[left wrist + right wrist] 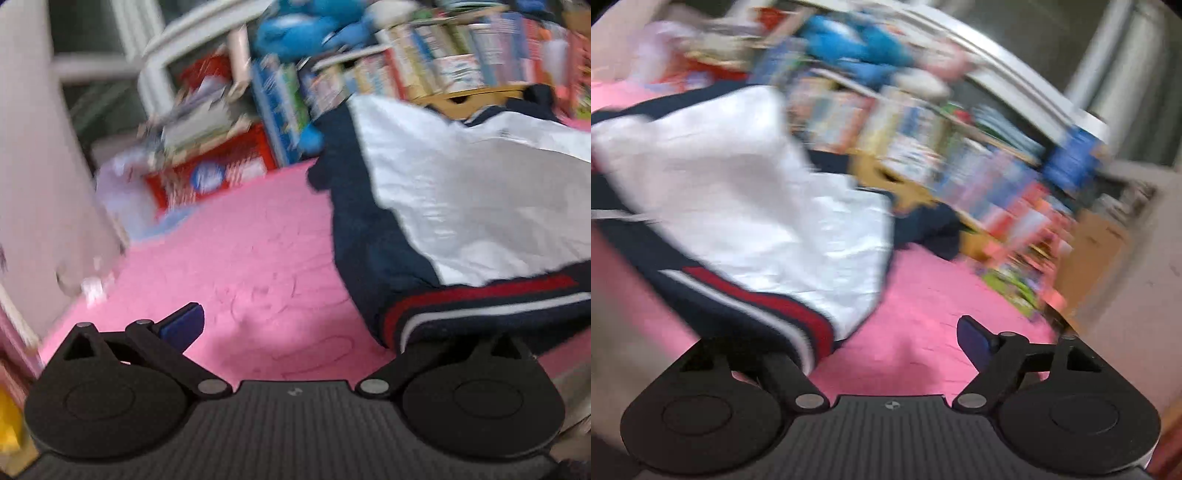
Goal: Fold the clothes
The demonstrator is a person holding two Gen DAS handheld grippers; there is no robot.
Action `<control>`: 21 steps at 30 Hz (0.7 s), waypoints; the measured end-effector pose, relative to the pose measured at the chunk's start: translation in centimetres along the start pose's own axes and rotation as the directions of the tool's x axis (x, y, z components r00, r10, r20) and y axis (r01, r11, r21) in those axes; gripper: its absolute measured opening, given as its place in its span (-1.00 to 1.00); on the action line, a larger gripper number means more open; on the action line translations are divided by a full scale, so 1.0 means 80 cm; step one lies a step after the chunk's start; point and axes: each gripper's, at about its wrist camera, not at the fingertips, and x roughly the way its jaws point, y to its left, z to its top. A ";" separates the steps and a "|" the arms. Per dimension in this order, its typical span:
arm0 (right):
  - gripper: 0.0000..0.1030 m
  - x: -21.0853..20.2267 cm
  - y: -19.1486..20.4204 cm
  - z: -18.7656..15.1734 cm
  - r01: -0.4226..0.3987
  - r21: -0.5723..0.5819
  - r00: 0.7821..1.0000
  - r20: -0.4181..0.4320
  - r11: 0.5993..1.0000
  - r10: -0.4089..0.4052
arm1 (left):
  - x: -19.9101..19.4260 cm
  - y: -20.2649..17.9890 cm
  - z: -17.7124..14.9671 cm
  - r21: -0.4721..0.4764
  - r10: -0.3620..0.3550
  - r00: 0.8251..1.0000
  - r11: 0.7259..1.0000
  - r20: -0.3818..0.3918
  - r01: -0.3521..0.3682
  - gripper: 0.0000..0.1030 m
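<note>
Both claws spread wide — jacket (461,206) covers left claw's (306,332) right finger, right claw's (879,339) left.

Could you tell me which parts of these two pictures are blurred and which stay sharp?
Left wrist view: the bookshelf is smeared by motion, the pink mat and jacket are fairly clear, and the left gripper is sharp. Right wrist view: blur is heavier, streaking the books and the jacket's edges; only the right gripper is crisp.

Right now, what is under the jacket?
The jacket lies on a pink mat, which shows all around its near hem. Behind it stands a bookshelf. Anything beneath the fabric itself is covered and cannot be seen.
</note>
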 end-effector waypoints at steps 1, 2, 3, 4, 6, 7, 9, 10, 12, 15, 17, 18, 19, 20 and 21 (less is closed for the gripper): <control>0.58 -0.009 0.003 -0.001 -0.049 -0.032 0.999 0.017 0.998 0.050 | -0.005 -0.002 -0.002 0.027 -0.002 1.000 1.000 0.014 0.002 1.00; 0.64 -0.018 0.005 -0.001 -0.104 -0.064 0.994 0.026 0.993 0.105 | -0.010 -0.005 -0.003 0.054 -0.005 1.000 0.999 0.028 0.003 1.00; 0.66 -0.025 0.005 0.000 -0.141 -0.089 0.989 0.031 0.986 0.144 | -0.013 -0.004 -0.004 0.065 -0.016 0.999 0.998 0.032 0.014 1.00; 0.66 -0.032 0.002 0.002 -0.166 -0.110 0.985 0.035 0.980 0.171 | -0.015 0.002 -0.003 0.056 -0.040 0.999 0.998 0.023 0.039 1.00; 0.68 -0.050 -0.006 0.005 -0.212 -0.136 0.975 0.040 0.968 0.219 | -0.019 0.011 -0.002 0.041 -0.091 0.996 0.995 0.016 0.090 1.00; 0.68 -0.056 -0.011 0.010 -0.225 -0.123 0.972 0.046 0.967 0.232 | -0.021 0.015 -0.002 0.037 -0.115 0.993 0.993 0.013 0.115 1.00; 0.69 -0.065 -0.032 0.019 -0.246 -0.047 0.965 0.083 0.968 0.249 | -0.023 0.020 -0.002 0.033 -0.164 0.986 0.986 0.007 0.163 1.00; 0.72 -0.068 -0.044 0.025 -0.257 0.010 0.960 0.115 0.966 0.254 | -0.025 0.022 -0.002 0.030 -0.188 0.982 0.982 0.005 0.187 1.00; 0.81 -0.064 -0.070 0.040 -0.284 0.154 0.948 0.195 0.946 0.253 | -0.027 0.029 -0.001 0.017 -0.242 0.970 0.970 -0.002 0.242 1.00; 0.86 -0.031 -0.097 0.071 -0.322 0.341 0.936 0.256 0.883 0.242 | -0.032 0.050 0.000 -0.052 -0.348 0.937 0.936 -0.013 0.347 1.00; 0.79 0.012 -0.093 0.102 -0.322 0.371 0.938 0.246 0.871 0.242 | -0.037 0.068 0.005 -0.097 -0.394 0.919 0.914 0.009 0.393 1.00; 0.76 0.033 -0.089 0.117 -0.324 0.377 0.939 0.239 0.868 0.247 | -0.036 0.076 0.010 -0.116 -0.407 0.913 0.906 0.026 0.407 1.00; 0.66 0.056 -0.083 0.133 -0.333 0.379 0.938 0.230 0.863 0.261 | -0.034 0.083 0.015 -0.134 -0.419 0.907 0.897 0.043 0.420 1.00; 0.51 0.079 -0.074 0.149 -0.355 0.378 0.932 0.220 0.855 0.289 | -0.033 0.091 0.021 -0.152 -0.430 0.901 0.888 0.060 0.434 1.00; 0.43 0.104 -0.064 0.165 -0.376 0.376 0.925 0.205 0.847 0.320 | -0.032 0.099 0.026 -0.170 -0.441 0.894 0.878 0.078 0.448 1.00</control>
